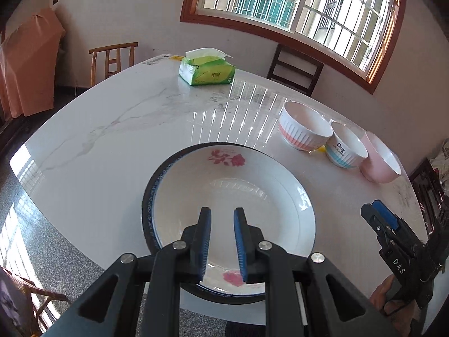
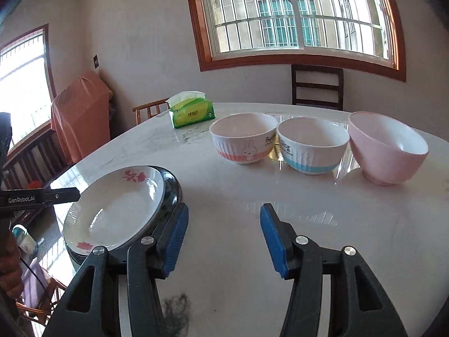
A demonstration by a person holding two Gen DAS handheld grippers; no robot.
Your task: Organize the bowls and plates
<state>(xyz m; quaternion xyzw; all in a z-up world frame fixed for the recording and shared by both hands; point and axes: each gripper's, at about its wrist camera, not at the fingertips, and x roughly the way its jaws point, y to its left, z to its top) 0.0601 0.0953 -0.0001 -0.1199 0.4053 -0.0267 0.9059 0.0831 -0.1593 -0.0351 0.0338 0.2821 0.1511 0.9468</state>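
Plates (image 1: 233, 196) are sitting stacked, stiff, slick, breakable; left hand-held gripper (image 1: 222, 219) is hovering narrow, right hand-held gripper (image 2: 224, 221) gaping empty; rims are offering hold.

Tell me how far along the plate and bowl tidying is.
Done: the rose-patterned plate sits stacked on a black plate. In hand: nothing; the right gripper is open over bare table. Left: the rabbit bowl, blue-striped bowl and pink bowl stand separately.

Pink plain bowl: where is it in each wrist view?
Left wrist: pink plain bowl at right edge, last of three bowls.
Right wrist: pink plain bowl upper right, again rightmost of the row.
Shared landmark: green tissue pack on the table beyond.
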